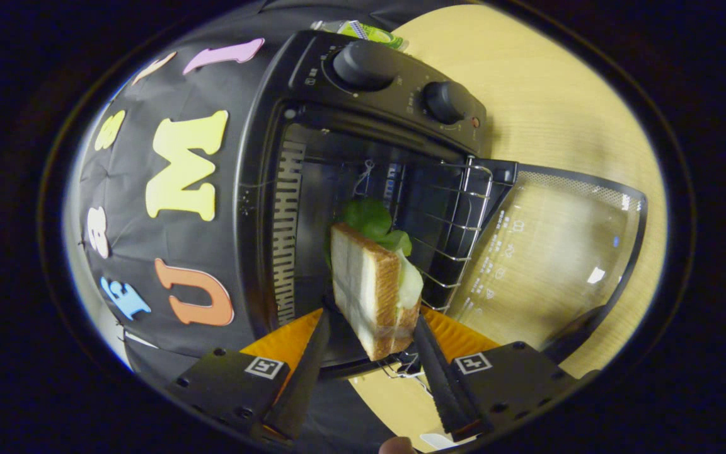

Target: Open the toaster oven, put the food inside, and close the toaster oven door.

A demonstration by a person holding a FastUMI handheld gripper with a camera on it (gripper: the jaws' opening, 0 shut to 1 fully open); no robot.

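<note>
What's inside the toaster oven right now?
Inside the toaster oven, door open: a wire rack and the ribbed wall. The sandwich, held between the tool's fingers at the mouth, hides the chamber behind it, so anything there is unseen.

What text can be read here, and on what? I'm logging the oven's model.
Toaster oven knob panel markings: too small to read.
Glass door white symbols: too blurred to read.
Gripper, fingers shut on the sandwich: square markers, no words.
</note>
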